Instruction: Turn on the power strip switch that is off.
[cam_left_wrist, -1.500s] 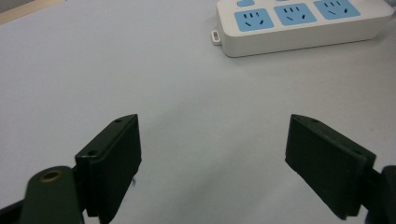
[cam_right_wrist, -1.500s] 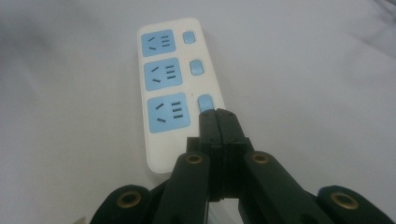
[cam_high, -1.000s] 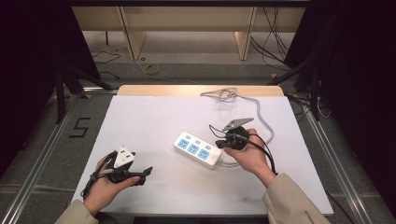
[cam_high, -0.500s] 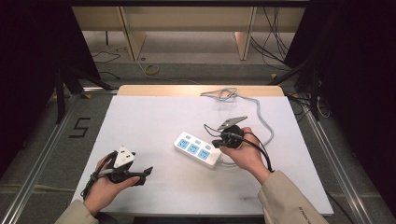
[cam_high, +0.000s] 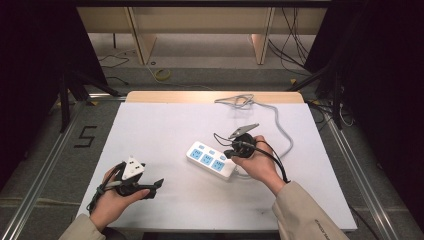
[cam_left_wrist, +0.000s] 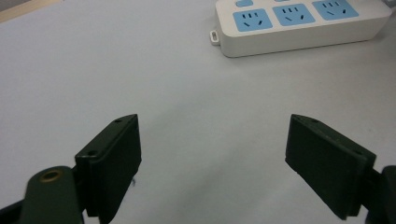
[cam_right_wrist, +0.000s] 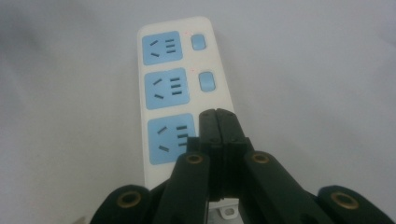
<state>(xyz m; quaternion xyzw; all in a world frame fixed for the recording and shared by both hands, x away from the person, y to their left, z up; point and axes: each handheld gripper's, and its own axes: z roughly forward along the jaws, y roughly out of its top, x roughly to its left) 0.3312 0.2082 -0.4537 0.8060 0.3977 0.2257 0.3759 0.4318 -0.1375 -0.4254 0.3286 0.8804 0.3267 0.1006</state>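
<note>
A white power strip (cam_high: 211, 160) with three blue sockets lies mid-table, its grey cable (cam_high: 280, 125) looping back to the far edge. My right gripper (cam_high: 230, 154) is shut with nothing between its jaws; its tips (cam_right_wrist: 217, 116) hover over the strip (cam_right_wrist: 180, 107) at the nearest socket's switch, beside two blue switches (cam_right_wrist: 205, 80). Whether the tips touch it is unclear. My left gripper (cam_high: 157, 186) rests near the front left of the table, jaws wide open (cam_left_wrist: 212, 163) and empty. The strip (cam_left_wrist: 299, 23) lies ahead of the left gripper at some distance.
The white table (cam_high: 165, 125) has a wooden strip along its far edge. Metal rails run along both sides on the floor, with a marked "5" (cam_high: 85, 136) at the left. Cables lie on the floor beyond the table.
The right gripper has shifted slightly left and forward over the power strip's near end. The left gripper has stayed in place.
</note>
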